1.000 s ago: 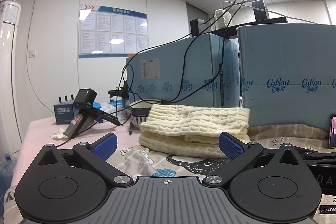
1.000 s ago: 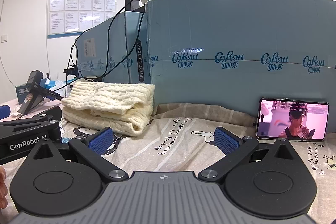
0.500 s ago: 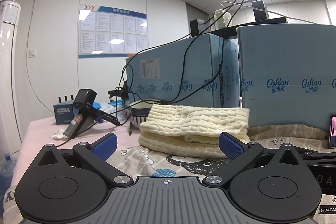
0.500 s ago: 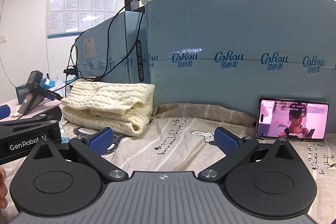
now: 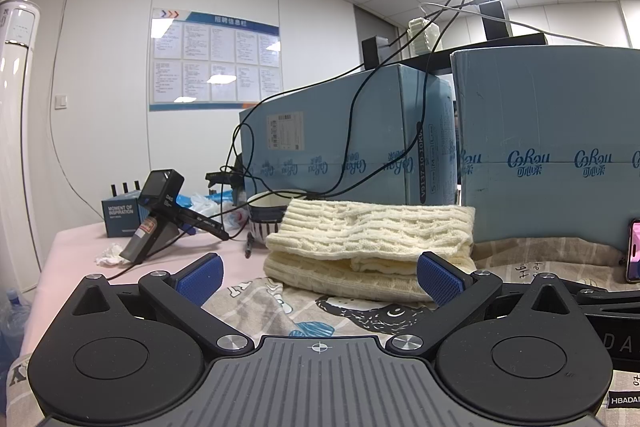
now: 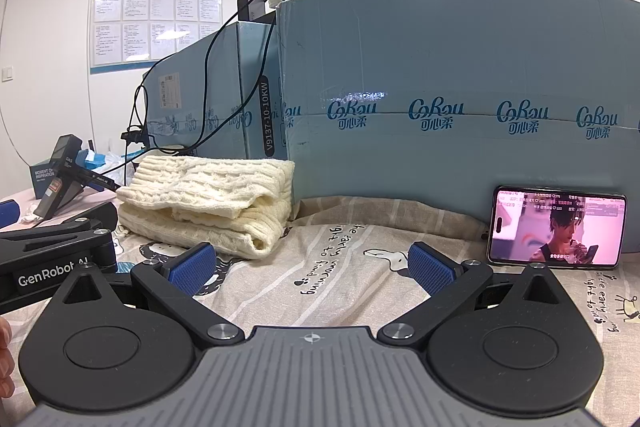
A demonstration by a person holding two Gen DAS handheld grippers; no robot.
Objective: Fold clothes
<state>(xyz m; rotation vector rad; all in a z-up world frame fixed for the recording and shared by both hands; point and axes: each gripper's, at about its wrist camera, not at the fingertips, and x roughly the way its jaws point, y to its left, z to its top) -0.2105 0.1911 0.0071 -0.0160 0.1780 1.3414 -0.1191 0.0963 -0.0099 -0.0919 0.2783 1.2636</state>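
Note:
A cream cable-knit sweater [image 5: 368,243] lies folded in a stack on the patterned sheet, against the blue boxes; it also shows in the right wrist view [image 6: 208,199]. My left gripper [image 5: 319,277] is open and empty, low over the sheet just in front of the sweater. My right gripper [image 6: 312,265] is open and empty, over bare sheet to the right of the sweater. The left gripper's body [image 6: 52,259] shows at the left edge of the right wrist view.
Two large blue cardboard boxes [image 6: 440,99] stand behind the sweater with cables over them. A phone [image 6: 558,233] with a lit screen leans on the right box. A handheld camera [image 5: 158,215], a small blue box [image 5: 120,217] and a striped bowl [image 5: 268,217] sit at the left.

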